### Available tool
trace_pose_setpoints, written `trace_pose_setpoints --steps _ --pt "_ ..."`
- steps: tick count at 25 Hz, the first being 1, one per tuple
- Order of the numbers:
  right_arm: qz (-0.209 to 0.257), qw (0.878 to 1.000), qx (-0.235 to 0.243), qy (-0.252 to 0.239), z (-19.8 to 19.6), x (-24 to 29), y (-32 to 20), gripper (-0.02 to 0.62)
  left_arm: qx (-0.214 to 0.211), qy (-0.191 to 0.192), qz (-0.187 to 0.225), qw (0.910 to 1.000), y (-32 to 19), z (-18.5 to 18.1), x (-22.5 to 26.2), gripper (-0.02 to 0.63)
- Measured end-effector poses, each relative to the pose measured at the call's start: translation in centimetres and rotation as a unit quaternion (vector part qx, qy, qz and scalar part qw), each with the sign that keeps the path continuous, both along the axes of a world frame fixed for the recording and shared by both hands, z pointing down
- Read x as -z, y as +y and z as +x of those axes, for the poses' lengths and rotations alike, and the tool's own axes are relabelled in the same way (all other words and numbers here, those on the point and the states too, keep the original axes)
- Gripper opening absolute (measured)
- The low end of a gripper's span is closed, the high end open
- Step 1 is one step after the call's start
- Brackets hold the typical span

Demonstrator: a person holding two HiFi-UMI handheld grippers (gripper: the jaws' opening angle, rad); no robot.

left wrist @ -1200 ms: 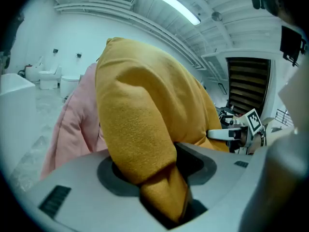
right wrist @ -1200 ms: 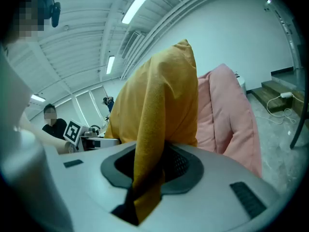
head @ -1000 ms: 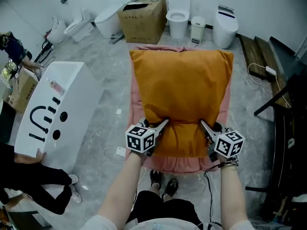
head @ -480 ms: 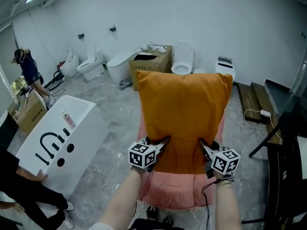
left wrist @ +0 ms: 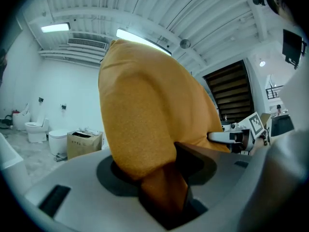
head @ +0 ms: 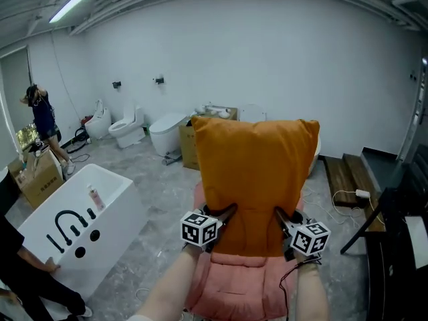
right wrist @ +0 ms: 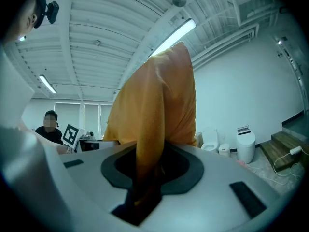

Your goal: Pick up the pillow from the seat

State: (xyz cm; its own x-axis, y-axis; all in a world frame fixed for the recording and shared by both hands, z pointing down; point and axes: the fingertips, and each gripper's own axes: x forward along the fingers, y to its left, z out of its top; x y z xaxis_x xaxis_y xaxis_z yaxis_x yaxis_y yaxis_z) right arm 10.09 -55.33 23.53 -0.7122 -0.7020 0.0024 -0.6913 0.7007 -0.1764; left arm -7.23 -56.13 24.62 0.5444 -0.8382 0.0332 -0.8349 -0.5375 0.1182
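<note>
An orange pillow (head: pixel 255 176) hangs upright in the air above the pink seat (head: pixel 241 290) in the head view. My left gripper (head: pixel 226 214) is shut on the pillow's lower left edge, and my right gripper (head: pixel 281 217) is shut on its lower right edge. In the left gripper view the orange pillow (left wrist: pixel 145 115) fills the middle and a fold of it runs down between the jaws. The right gripper view shows the pillow (right wrist: pixel 157 110) edge-on, with its fabric pinched in the jaws. The pillow's bottom edge is clear of the seat.
A white bathtub (head: pixel 73 229) stands on the left with a person's hand on it. A cardboard box (head: pixel 190 142) and several toilets (head: pixel 127 131) line the back wall. A wooden bench (head: pixel 348 176) and a dark frame (head: pixel 394 226) stand to the right. Another person (head: pixel 43 119) stands far left.
Both grippers have risen with the pillow, which has come off the pink seat and now hangs upright. The head view has tipped up from the floor toward the back wall.
</note>
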Motion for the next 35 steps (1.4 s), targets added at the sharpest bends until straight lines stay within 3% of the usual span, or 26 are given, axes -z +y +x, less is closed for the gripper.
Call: trace_pose_setpoints --steps 14,26,35 --pt "0.103 0.994 -0.017 -0.015 0.7 11.6 -0.2 0.114 -0.01 0.009 0.104 0.9945 -0.7 0.7 12.1 0.239" --pt "0.128 0.991 -0.032 -0.013 1.8 13.2 -0.1 0.114 -0.025 0.014 0.125 0.9918 -1.0 1.7 14.0 0.248" --pt "0.148 0.988 -0.034 -0.008 0.3 15.2 -0.2 0.114 -0.03 0.021 0.145 0.9888 -1.4 0.2 15.8 0.249"
